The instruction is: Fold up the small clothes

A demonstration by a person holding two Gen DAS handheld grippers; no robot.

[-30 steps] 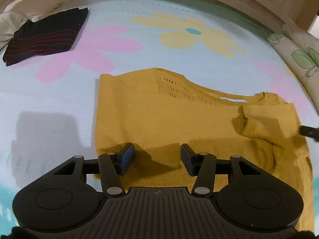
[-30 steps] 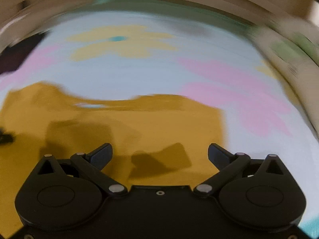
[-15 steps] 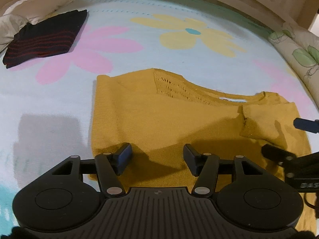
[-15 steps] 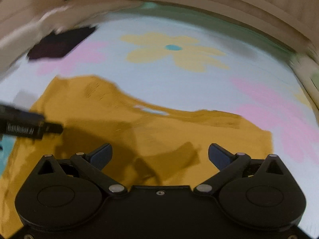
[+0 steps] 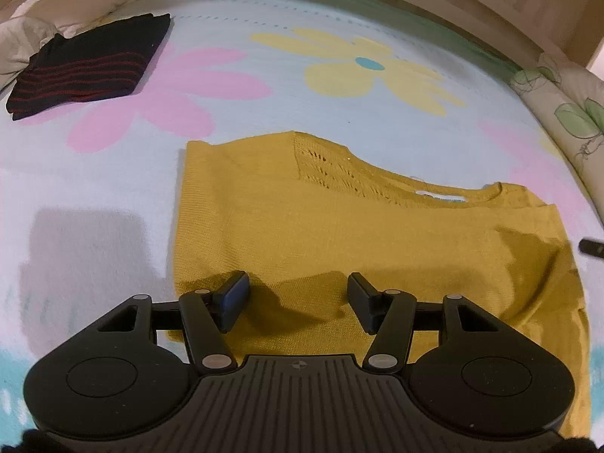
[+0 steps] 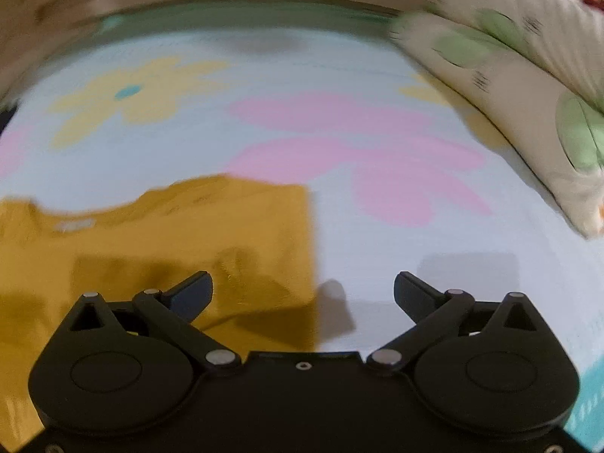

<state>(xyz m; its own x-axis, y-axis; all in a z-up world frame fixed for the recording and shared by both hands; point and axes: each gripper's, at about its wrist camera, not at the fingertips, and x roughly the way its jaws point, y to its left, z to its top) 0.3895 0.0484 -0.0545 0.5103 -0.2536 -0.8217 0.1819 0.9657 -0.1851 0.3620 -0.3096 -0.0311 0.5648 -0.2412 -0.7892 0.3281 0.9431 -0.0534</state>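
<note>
One mustard-yellow sweater (image 5: 339, 234) lies on the bed (image 5: 264, 113), and one folded dark garment with red stripes (image 5: 87, 68). One leaf-print pillow (image 5: 566, 113) sits alongside. Two tools: left tool (image 5: 298, 298), right tool (image 6: 304, 294).

Right gripper (image 6: 303, 294), jaws apart, hovers over yellow sweater's (image 6: 158, 249) edge on floral sheet (image 6: 377, 226).

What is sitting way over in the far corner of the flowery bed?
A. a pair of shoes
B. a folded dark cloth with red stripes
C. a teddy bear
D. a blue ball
B: a folded dark cloth with thin red stripes lies at the far left of the bed, apart from the yellow sweater.
</note>
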